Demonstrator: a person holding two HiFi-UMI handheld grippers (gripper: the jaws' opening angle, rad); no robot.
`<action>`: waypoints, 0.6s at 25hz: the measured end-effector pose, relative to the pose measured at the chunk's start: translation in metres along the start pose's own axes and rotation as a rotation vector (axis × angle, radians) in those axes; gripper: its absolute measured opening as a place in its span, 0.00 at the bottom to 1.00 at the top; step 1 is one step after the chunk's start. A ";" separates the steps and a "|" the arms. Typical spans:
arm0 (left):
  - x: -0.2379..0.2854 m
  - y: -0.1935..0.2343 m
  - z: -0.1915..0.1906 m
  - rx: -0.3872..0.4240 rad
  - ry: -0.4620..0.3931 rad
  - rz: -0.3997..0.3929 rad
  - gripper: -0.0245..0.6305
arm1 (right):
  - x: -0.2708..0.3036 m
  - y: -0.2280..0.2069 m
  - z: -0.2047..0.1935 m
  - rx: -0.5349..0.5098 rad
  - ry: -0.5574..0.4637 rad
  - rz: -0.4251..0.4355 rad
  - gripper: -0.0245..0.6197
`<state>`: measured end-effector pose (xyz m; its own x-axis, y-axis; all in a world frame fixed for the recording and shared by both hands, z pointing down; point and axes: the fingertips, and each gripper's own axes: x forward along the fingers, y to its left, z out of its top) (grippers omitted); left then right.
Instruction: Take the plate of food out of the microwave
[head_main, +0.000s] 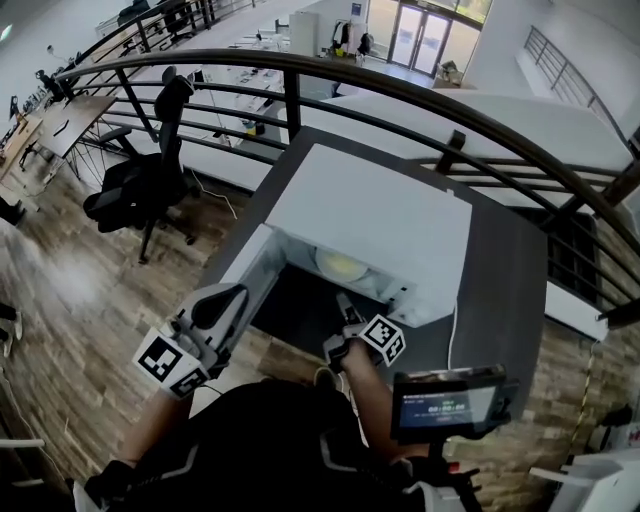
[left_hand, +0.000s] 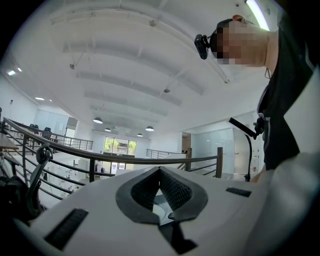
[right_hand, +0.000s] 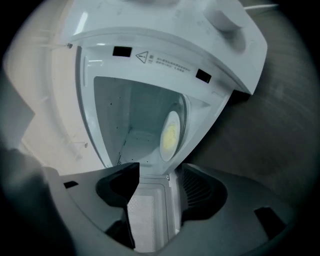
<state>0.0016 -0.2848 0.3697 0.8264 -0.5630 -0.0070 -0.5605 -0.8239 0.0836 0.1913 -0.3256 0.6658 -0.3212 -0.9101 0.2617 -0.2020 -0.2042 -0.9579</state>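
Inside open microwave (head_main: 370, 215), plate of food (head_main: 341, 266) flat.

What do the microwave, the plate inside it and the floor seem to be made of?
The microwave looks like painted metal or plastic: smooth, matte white casing. The plate seems to be glazed ceramic, pale and smooth, though plastic is possible. The floor looks like wood or laminate: brown planks with grain.

Left gripper (left_hand: 160, 171): held level, out to the left, jaws closed tip to tip, nothing gripped. Right gripper (right_hand: 161, 171): rolled onto its side, tipped slightly downward, jaws wide apart, empty. Both forearms reach forward.
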 end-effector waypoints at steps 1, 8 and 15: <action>-0.001 0.000 -0.002 0.003 0.004 0.006 0.04 | 0.004 -0.002 -0.001 0.016 -0.001 0.001 0.42; 0.005 0.001 -0.020 -0.028 0.047 0.021 0.04 | 0.031 -0.015 0.001 0.083 0.004 -0.012 0.43; 0.009 0.000 -0.025 -0.041 0.068 0.038 0.04 | 0.055 -0.020 0.006 0.137 -0.002 -0.026 0.43</action>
<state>0.0102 -0.2885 0.3942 0.8072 -0.5868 0.0648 -0.5900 -0.7979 0.1234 0.1831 -0.3739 0.6983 -0.3157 -0.9047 0.2863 -0.0821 -0.2745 -0.9581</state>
